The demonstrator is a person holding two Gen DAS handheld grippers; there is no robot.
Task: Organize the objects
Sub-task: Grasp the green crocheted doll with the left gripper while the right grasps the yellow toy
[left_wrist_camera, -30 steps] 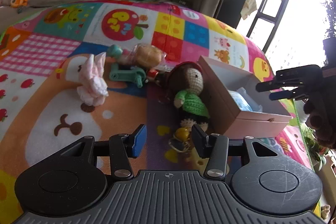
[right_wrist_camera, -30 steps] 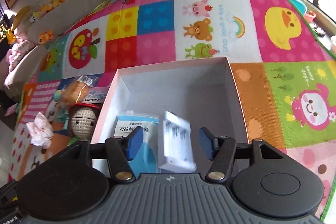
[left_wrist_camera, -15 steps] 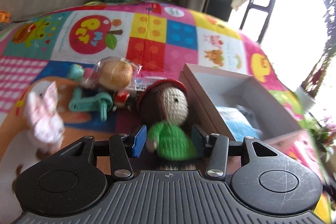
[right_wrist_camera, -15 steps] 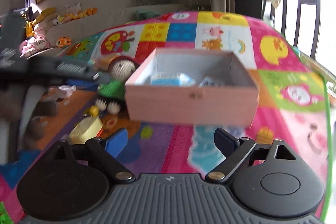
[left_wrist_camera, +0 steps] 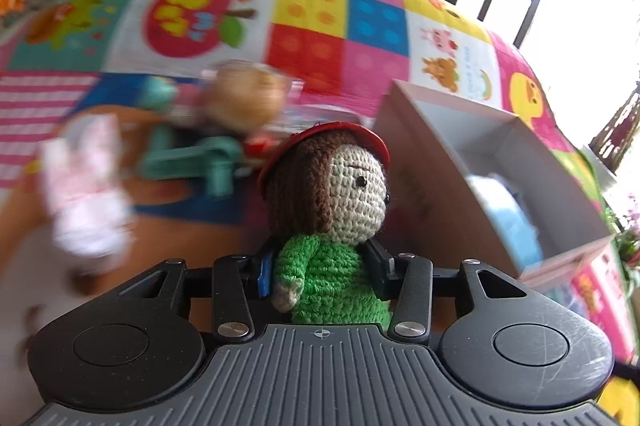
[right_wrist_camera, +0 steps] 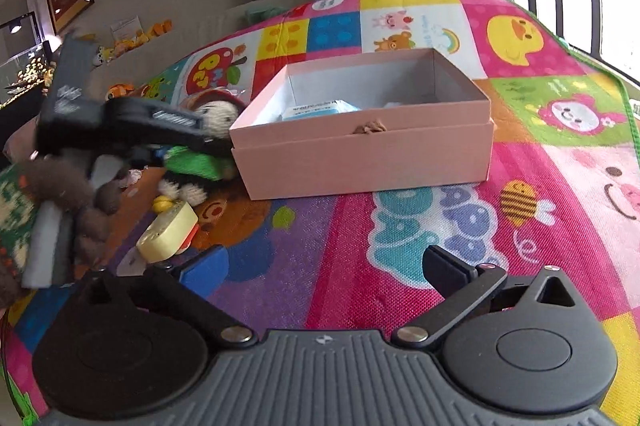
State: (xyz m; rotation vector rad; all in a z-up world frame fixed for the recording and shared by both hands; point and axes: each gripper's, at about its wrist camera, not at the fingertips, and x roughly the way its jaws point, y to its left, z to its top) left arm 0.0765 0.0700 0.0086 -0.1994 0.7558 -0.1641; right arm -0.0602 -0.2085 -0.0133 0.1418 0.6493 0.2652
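Setting: bright patchwork play mat [right_wrist_camera: 400,226] on a living-room floor.
Box: open pink cardboard box [right_wrist_camera: 360,154], holding a blue packet [right_wrist_camera: 320,111].
Left hand-held gripper [left_wrist_camera: 320,268]: closing on the green-bodied crocheted doll with red cap [left_wrist_camera: 332,186], beside the box.
Right hand-held gripper [right_wrist_camera: 324,266]: opening wide, empty.
Remaining: doll, yellow plastic toy [right_wrist_camera: 168,232], teal toy [left_wrist_camera: 192,162], pink cloth bunny [left_wrist_camera: 84,194].

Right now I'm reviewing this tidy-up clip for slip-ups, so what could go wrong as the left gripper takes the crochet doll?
The left gripper is closing on the crochet doll's soft green body, low down; the heavy-looking head could flop or the yarn slip out. The doll lies right beside the pink box, so lifting it may knock the wall. The right gripper, jaws opening and empty, hovers over the mat near the yellow toy and could bump it.
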